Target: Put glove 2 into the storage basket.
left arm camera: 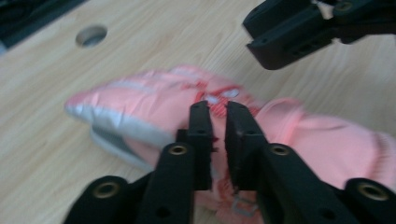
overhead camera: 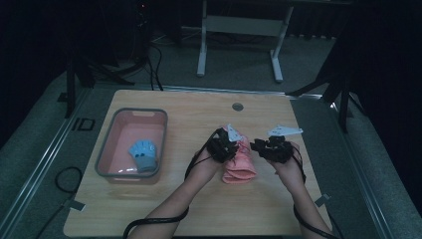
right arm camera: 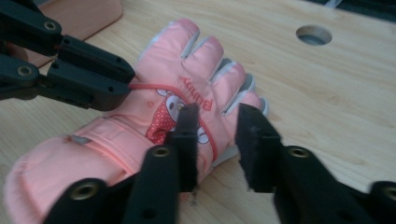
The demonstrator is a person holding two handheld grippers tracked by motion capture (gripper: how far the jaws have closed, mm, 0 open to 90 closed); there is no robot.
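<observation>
A pink glove (overhead camera: 239, 164) lies flat on the wooden surface (overhead camera: 199, 199), right of centre, cuff toward the person and fingers pointing away. Its back carries a cartoon patch and the word "Bunny".

The left tool (left arm camera: 217, 114) sits on the glove's left side. In the left gripper view its jaws stand nearly closed, a narrow slit between them, with pink fabric and a bit of red cord showing in the slit; it looks clenched on the glove. In the right gripper view the same tool (right arm camera: 119, 81) comes in from the left, its tip against a thin red cord (right arm camera: 154, 86) on the glove.

The right tool (right arm camera: 217, 116) hovers at the glove's right edge, jaws released with a clear gap between them, one over the patch and the other beside the glove's fingers. It grips nothing.

On the left of the surface, well apart, a grey-rimmed pink tub (overhead camera: 107, 154) holds a small blue glove (overhead camera: 143, 153). A round hole (overhead camera: 238, 106) marks the surface's far edge.
</observation>
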